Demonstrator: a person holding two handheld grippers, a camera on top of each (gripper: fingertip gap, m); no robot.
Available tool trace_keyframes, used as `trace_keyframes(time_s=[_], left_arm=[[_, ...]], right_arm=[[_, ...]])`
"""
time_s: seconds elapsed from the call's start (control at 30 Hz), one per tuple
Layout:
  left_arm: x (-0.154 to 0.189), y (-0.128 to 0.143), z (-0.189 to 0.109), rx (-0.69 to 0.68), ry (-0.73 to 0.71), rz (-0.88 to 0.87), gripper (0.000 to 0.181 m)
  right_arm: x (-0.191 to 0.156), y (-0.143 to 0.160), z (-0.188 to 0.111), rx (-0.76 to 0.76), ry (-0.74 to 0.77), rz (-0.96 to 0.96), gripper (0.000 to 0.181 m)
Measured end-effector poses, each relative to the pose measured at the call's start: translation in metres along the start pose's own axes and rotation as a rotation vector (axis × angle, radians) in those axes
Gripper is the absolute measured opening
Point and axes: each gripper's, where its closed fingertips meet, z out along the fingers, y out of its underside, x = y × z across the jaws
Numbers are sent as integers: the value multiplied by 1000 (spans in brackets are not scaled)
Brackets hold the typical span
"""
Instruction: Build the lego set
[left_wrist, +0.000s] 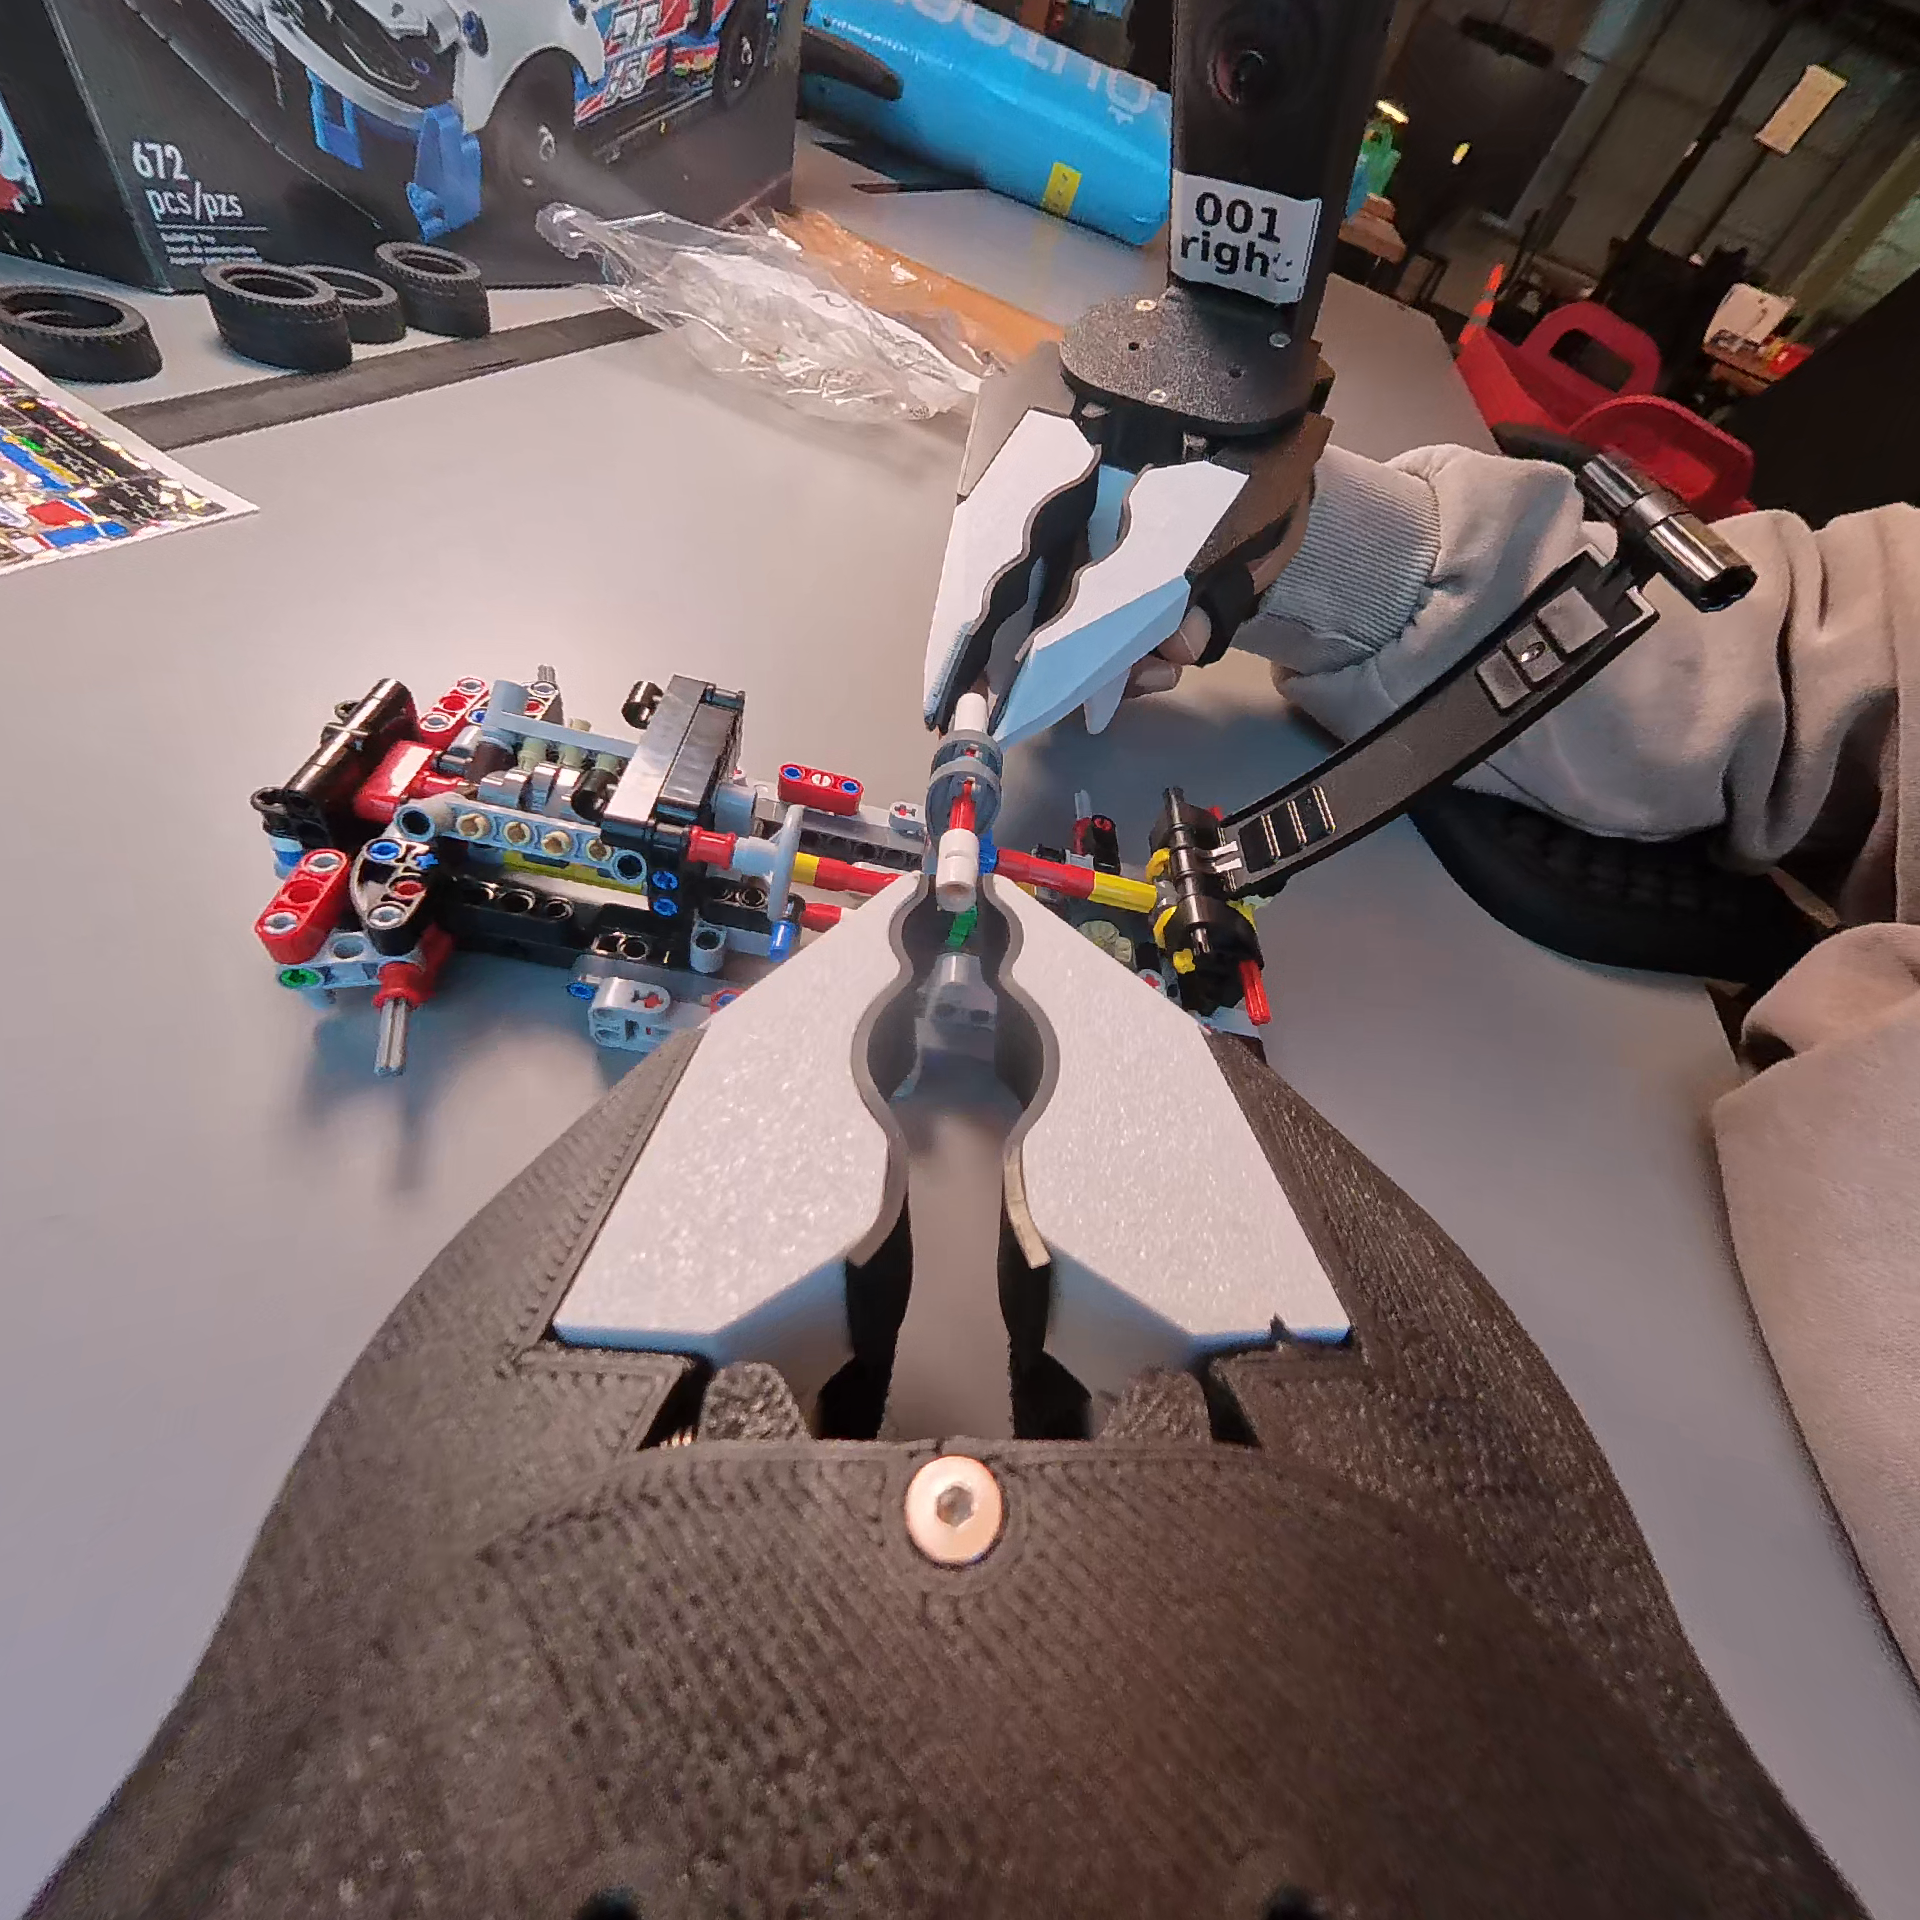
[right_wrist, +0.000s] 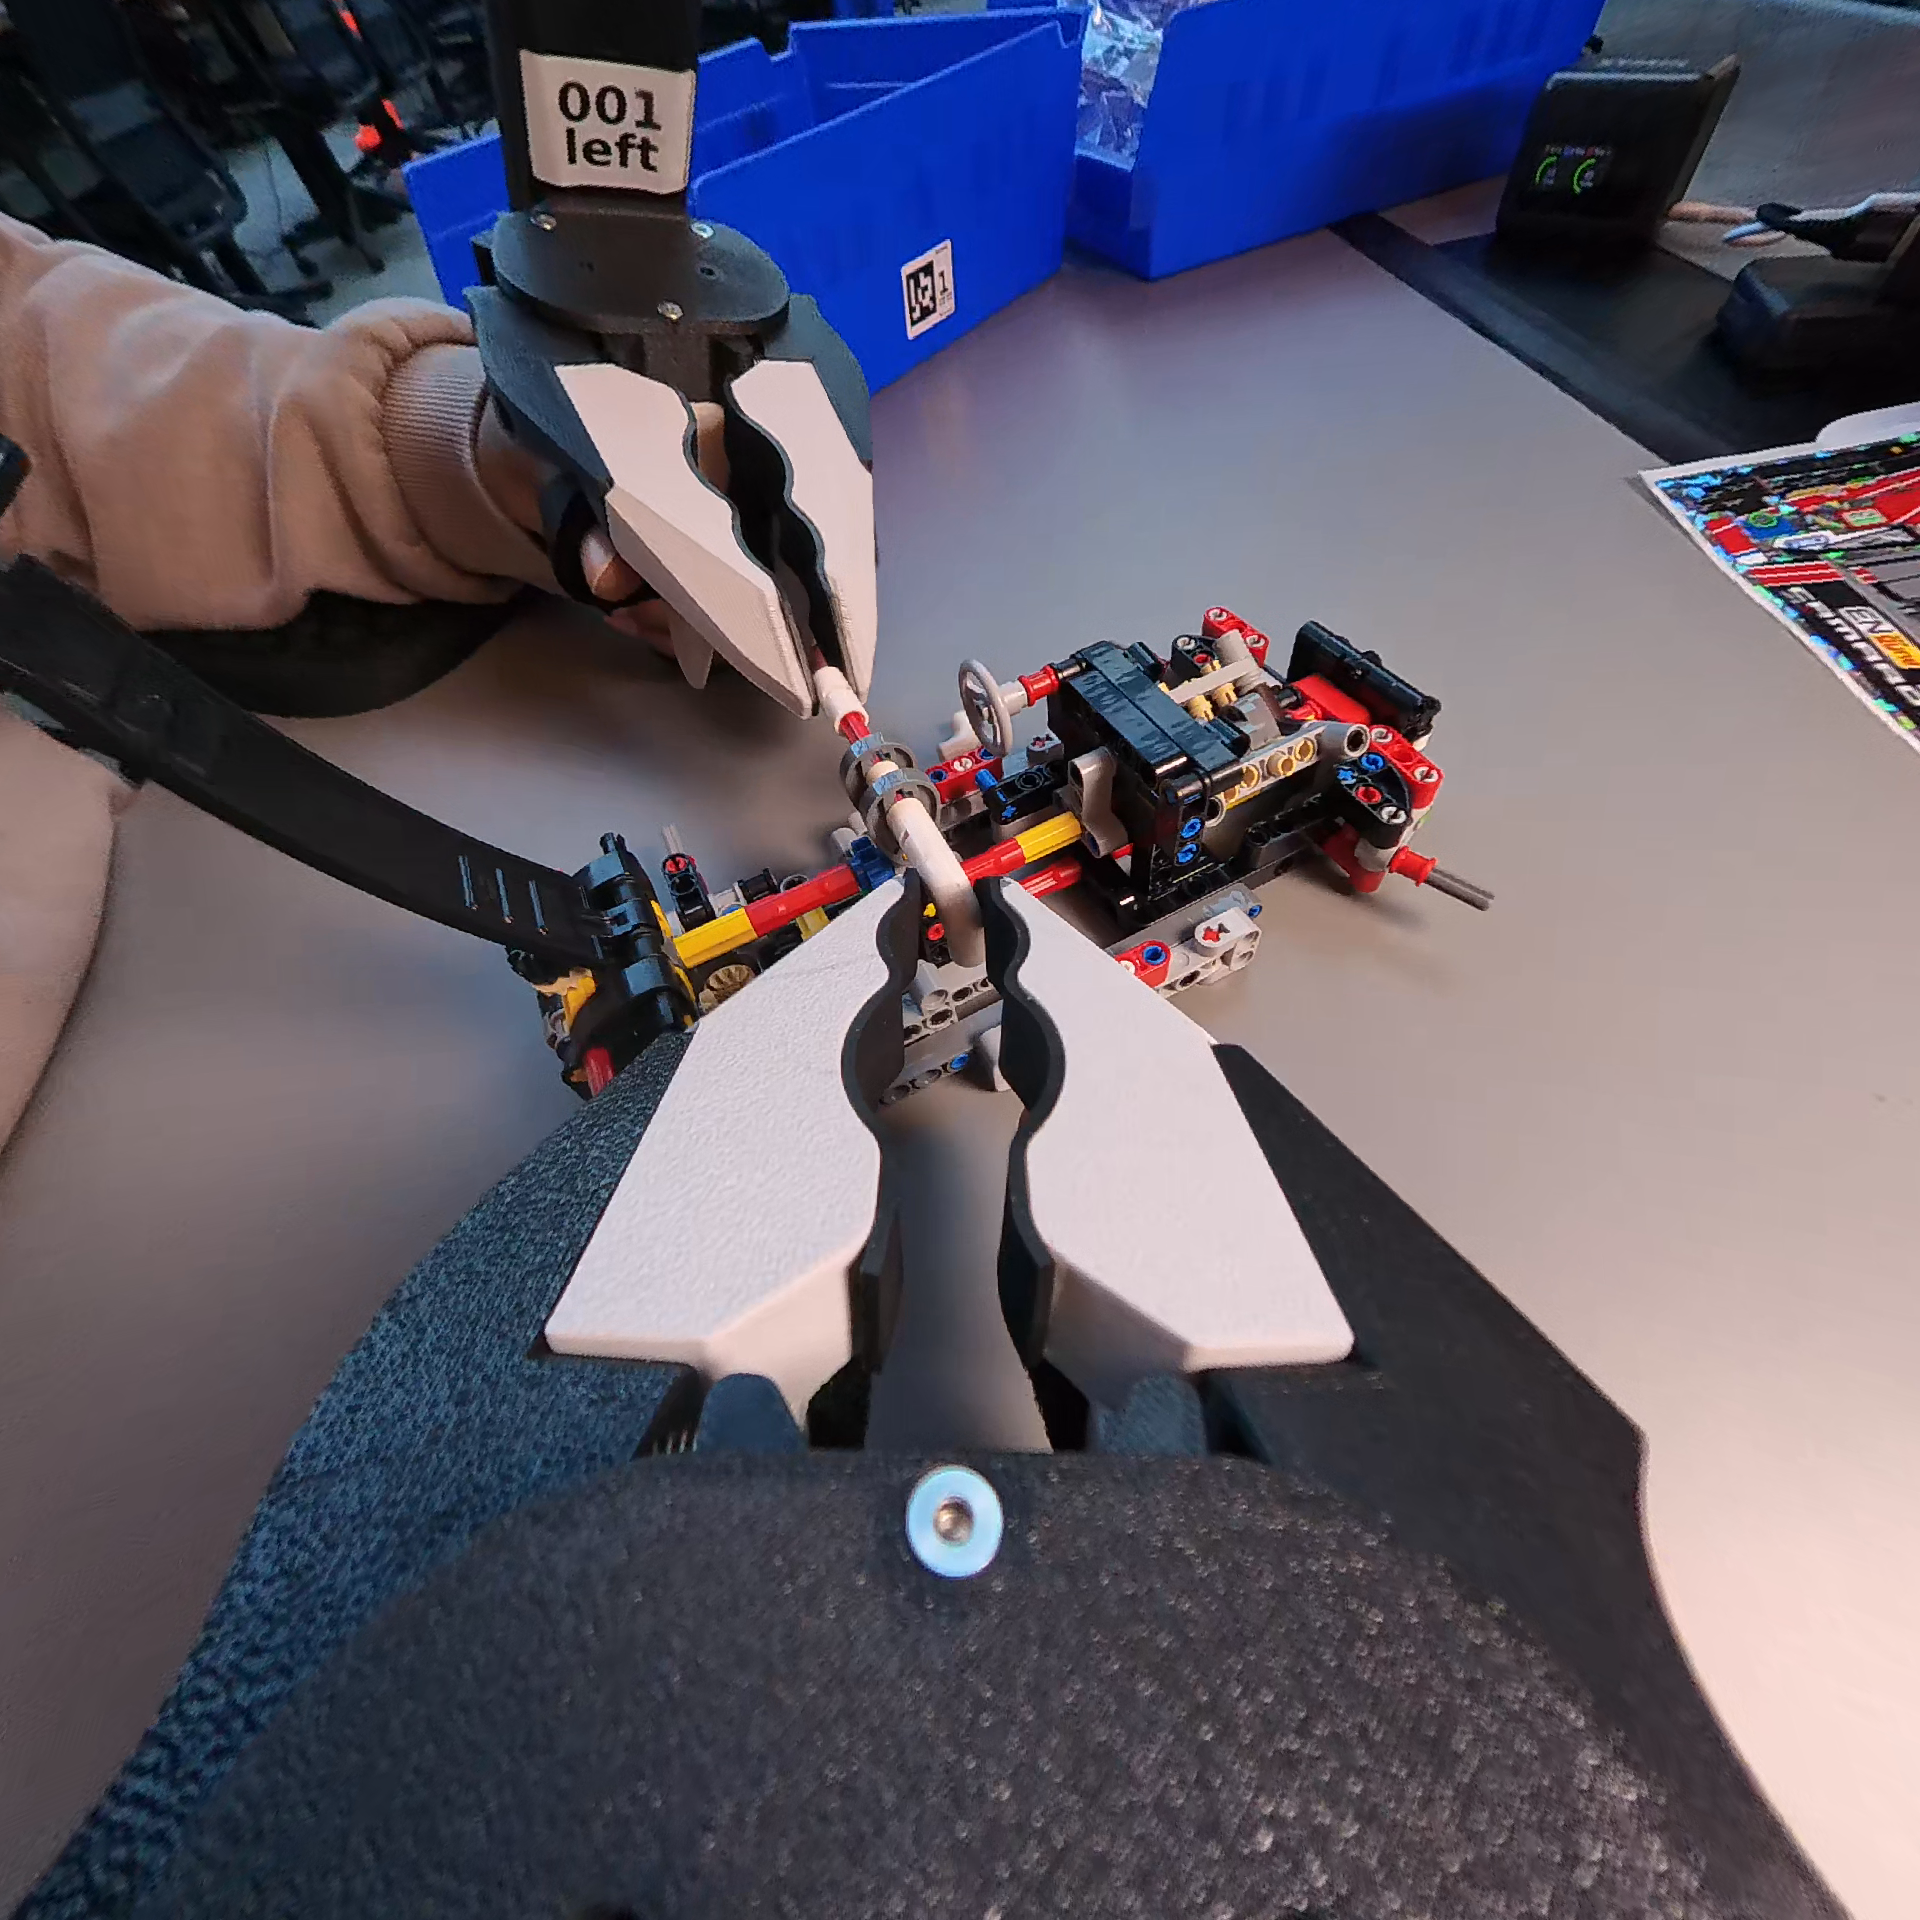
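The partly built lego chassis (left_wrist: 540, 852) lies on the grey counter (left_wrist: 520, 520), a long black strap piece (left_wrist: 1434, 727) reaching from its rear end across a sleeve (left_wrist: 1558, 623). Above the chassis, a small axle sub-assembly (left_wrist: 961, 821) of red rod, white bushes and grey discs is held between both tools. The left hand-held gripper (left_wrist: 956, 894) is closed on the white bush at one end; the right hand-held gripper (left_wrist: 971, 717) is closed on the white bush at the other end. Further back on the counter sit black tyres (left_wrist: 281, 307), the set's box (left_wrist: 416, 125), a clear plastic bag (left_wrist: 769, 312) and a sticker sheet (left_wrist: 73, 478). Blue bins (right_wrist: 935, 156) stand at the far edge.
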Motion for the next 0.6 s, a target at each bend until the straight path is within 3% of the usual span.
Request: trace_keyframes(time_s=[0.4,0.6], left_arm=[[0,-2,12,-22,62,-35,6],[0,1,8,-40,53,-7,17]], right_arm=[[-3,-1,1,-2,-10,-8,9],[-4,0,2,-7,-9,-14,9]])
